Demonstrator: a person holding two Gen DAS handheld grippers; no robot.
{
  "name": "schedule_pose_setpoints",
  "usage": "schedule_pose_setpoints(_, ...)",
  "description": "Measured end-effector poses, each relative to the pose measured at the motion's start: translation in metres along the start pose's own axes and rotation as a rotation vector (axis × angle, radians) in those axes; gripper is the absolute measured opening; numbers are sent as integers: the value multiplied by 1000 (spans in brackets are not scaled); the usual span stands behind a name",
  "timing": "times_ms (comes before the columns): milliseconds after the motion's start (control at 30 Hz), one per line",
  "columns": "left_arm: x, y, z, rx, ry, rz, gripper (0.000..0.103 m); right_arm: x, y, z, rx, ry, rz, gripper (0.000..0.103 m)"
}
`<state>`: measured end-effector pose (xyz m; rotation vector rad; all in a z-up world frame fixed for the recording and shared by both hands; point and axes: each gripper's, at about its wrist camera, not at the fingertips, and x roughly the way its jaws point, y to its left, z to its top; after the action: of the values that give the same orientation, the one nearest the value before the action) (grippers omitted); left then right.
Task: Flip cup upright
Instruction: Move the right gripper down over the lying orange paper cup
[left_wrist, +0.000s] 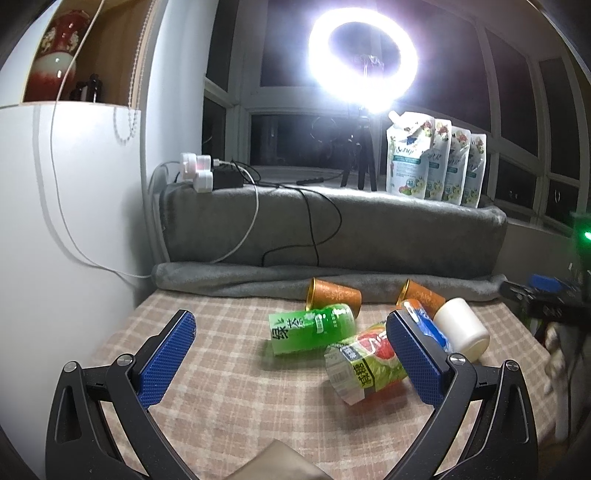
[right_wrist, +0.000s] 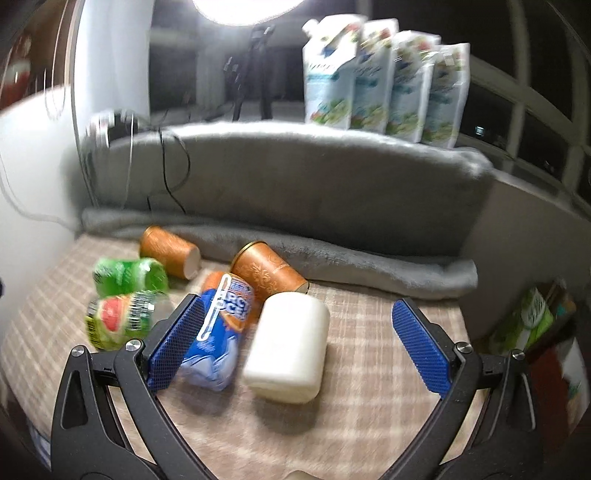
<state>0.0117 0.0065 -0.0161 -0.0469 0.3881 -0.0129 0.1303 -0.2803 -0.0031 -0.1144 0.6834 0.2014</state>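
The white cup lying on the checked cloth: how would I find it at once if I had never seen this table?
Start at the grey blanket along the back, then come forward over the checked cloth to the heap of tipped-over cups. The white cup lies on its side nearest the right tool, between its open fingers. It alone is plain cream with no print; its neighbours are orange, blue or green.

six cups (right_wrist: 286, 350), four pouches (left_wrist: 409, 155)
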Motion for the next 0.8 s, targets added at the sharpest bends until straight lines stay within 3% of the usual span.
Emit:
schedule_pose_setpoints(200,5,4,-7,-6,61,-11,103,49,0,27,-124,146,82,102)
schedule_pose_setpoints(400,5,9,-12,-11,82,9,103,102,10,44,-256,301,140,90)
schedule_pose_setpoints(633,9,19,-13,-29,104,39,103,144,18,46,-353,415,181,79)
schedule_pose_setpoints(800,15,23,-12,-40,116,54,103,170,26,44,-411,472,201,76)
